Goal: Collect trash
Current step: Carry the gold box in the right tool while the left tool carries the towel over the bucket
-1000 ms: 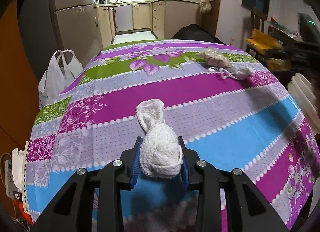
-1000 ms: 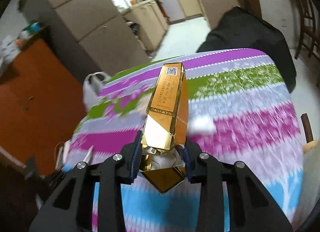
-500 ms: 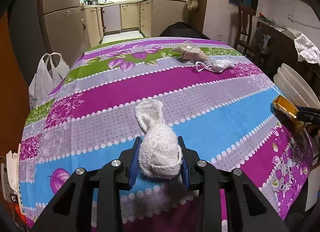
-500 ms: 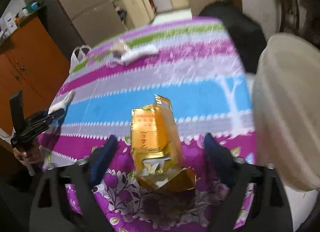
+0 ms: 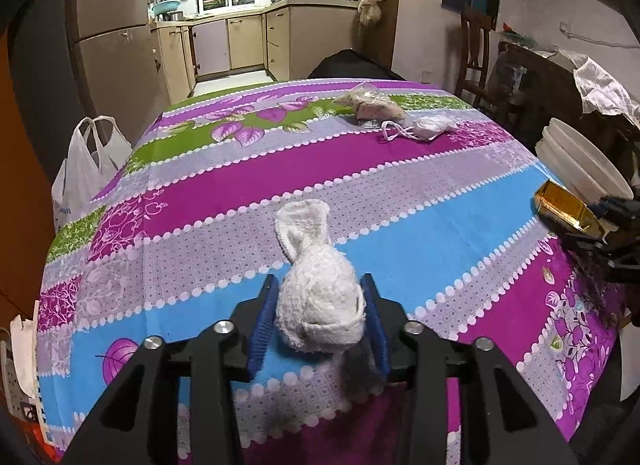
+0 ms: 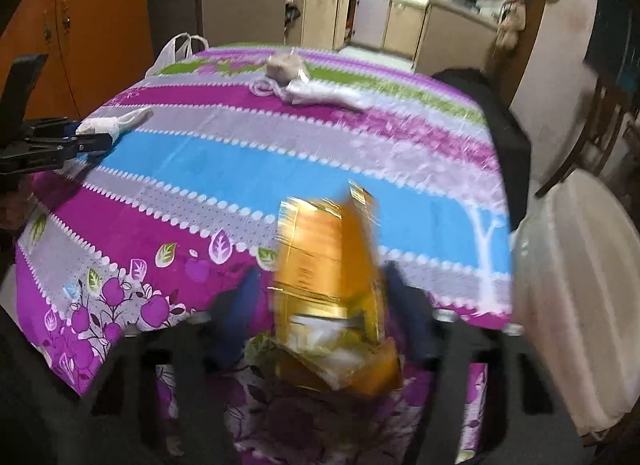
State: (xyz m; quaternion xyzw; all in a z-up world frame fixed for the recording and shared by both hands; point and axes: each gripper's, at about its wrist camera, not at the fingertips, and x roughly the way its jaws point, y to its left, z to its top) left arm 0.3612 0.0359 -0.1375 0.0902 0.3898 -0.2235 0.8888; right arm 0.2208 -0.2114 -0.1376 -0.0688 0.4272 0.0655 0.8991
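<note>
**Supervisor:** What fills your views?

**Operator:** Mostly the striped floral tablecloth (image 5: 248, 169), covering the whole table in pink, blue, lilac and green bands. Off its right edge I see a white bucket (image 5: 580, 161); it also fills the right side of the right wrist view. A white plastic bag (image 5: 86, 169) hangs beside the table's far left corner.

**Supervisor:** The trash itself?

**Operator:** I see a gold carton (image 6: 332, 265) sitting between the fingers of my right gripper (image 6: 320, 305). Its long axis runs along the fingers, the far end pointing out over the table and tilted up and a little right. Its near end is torn open, showing white inside. The picture is smeared there. The jaws stand wide, with a clear gap on the left side of the carton, so I cannot tell whether they have any grip on it.

**Supervisor:** And the left?

**Operator:** My left gripper (image 5: 320, 305) is closed on a white fuzzy cloth wad (image 5: 320, 301), both blue pads pressed into its sides. The wad's long axis also follows the fingers, its loose flap pointing forward toward the kitchen, over the near part of the table.

**Supervisor:** Anything smaller?

**Operator:** Near the far edge lie a crumpled clear bag (image 5: 372, 105) with brownish contents and, just beside it, a small white bundle with a cord (image 5: 424, 129).
</note>
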